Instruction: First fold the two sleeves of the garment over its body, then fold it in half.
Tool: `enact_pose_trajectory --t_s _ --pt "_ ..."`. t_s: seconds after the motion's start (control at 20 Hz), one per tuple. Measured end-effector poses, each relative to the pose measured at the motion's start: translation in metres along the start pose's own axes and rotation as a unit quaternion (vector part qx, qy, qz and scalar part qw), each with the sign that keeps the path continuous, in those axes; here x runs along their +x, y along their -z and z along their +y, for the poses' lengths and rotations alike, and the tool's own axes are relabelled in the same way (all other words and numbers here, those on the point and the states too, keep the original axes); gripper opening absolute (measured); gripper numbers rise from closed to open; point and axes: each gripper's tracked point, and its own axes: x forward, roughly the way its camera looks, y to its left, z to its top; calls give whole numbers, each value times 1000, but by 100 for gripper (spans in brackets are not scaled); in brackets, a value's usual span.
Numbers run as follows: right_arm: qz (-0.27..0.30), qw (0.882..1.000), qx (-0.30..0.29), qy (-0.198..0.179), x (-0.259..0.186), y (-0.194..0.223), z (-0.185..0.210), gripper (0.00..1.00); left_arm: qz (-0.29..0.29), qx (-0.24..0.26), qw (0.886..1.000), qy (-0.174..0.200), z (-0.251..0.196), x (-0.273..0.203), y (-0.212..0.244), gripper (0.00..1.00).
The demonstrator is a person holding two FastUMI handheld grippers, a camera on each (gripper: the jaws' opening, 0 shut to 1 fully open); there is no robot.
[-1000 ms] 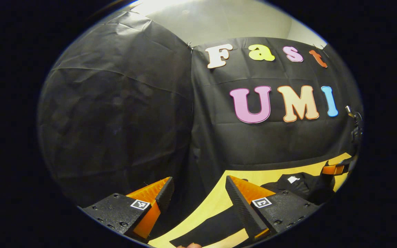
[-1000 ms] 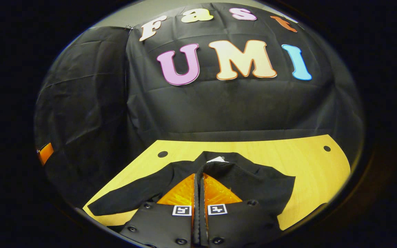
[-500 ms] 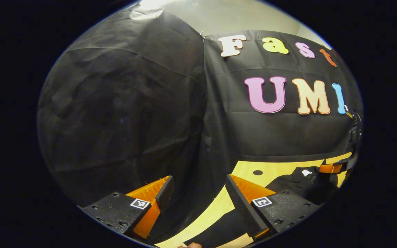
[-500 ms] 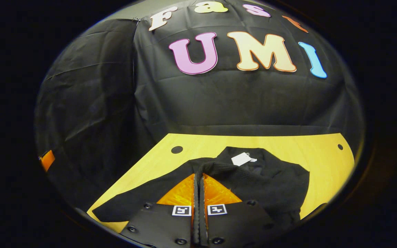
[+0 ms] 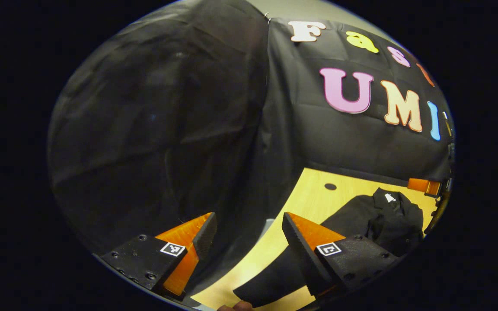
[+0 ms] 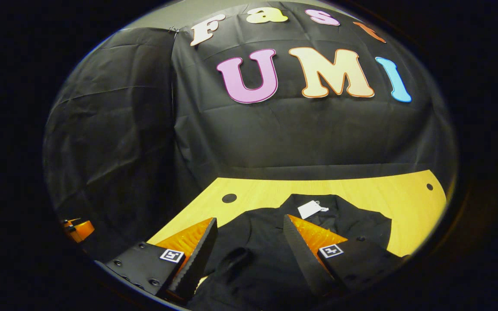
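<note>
Right gripper (image 6: 249,242) has gone from pressed together on a bunch of black cloth to spread wide, nothing between its fingers; the cloth it carried now lies dropped across the garment (image 6: 275,242) body, so one sleeve looks folded in. Left gripper (image 5: 244,242) has swung toward the table (image 5: 305,203) over the same interval and is also spread and empty. Garment sits on the yellow table, collar end with the white tag (image 6: 311,208) pointing toward the booth wall, body directly below and ahead of the right gripper. The relation that matters: the remaining sleeve (image 5: 270,276) still lies flat and stretched out from the body toward the near left edge of the table, its long axis running diagonally from the shoulder down to a cuff end just beside the left gripper's right-hand finger in the left gripper view. A fingertip (image 5: 236,307) pokes in at the bottom edge near that cuff. Left gripper is clearly the nearer tool; the right one sits over the torso, well apart from that cuff. My read: next move is the left gripper dropping onto the cuff end, pinching it, then carrying it along the sleeve's own axis back over the body. Approaching across the axis is likely better than along it, so both fingers straddle the cloth. Half-fold not yet begun.
</note>
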Motion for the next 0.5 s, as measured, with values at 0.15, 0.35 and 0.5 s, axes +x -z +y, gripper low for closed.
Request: enact_pose_trajectory --t_s 0.15,0.35,0.5 --pt "9 1000 -20 17 -9 6 -17 97 50 -18 999 1 3 8 41 95" --pt "25 998 -47 31 -19 19 -35 98 111 -4 994 10 -4 6 88 95" --pt "38 997 -50 37 -25 28 -45 97 148 -8 989 21 -13 6 117 95"
